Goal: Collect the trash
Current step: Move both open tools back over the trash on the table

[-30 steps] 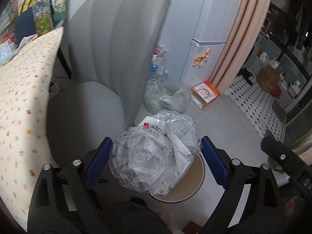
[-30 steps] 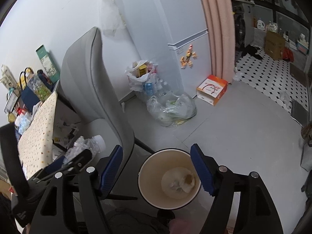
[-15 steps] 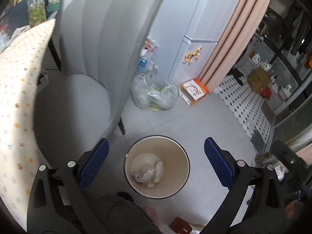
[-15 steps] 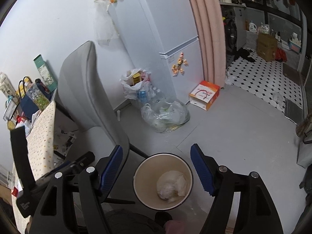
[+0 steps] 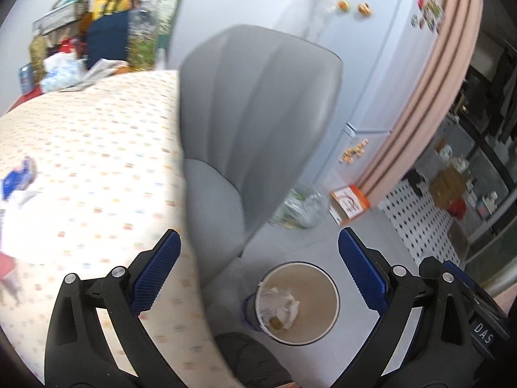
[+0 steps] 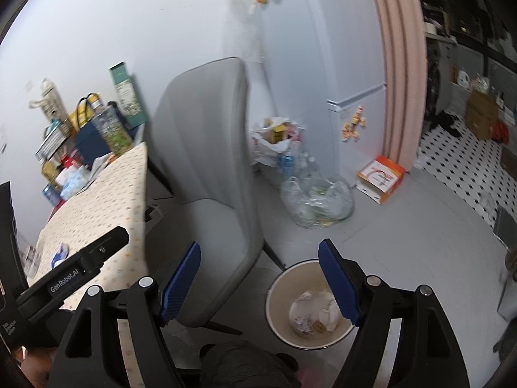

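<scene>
My left gripper (image 5: 258,236) is wide open and empty, raised above the edge of the dotted tablecloth (image 5: 97,145) and the grey chair (image 5: 258,113). Below it on the floor stands the round beige bin (image 5: 320,287), with crumpled plastic and paper trash (image 5: 286,304) inside. My right gripper (image 6: 258,245) is also empty, and its jaws are opening. It hangs over the chair seat (image 6: 219,226), left of the bin (image 6: 282,300). A blue and white wrapper (image 5: 19,177) lies on the cloth at the far left, and it also shows in the right wrist view (image 6: 59,253).
Bags, boxes and bottles (image 5: 106,32) crowd the table's far end by the wall. A clear bag of bottles (image 6: 316,203), a white bag (image 6: 274,139) and an orange box (image 6: 381,177) sit on the floor by the fridge (image 6: 352,64). Tiled floor lies to the right.
The left gripper opened and the crumpled plastic bundle it held now lies in the bin. Both grippers rose and swung left, bringing the table into view.
</scene>
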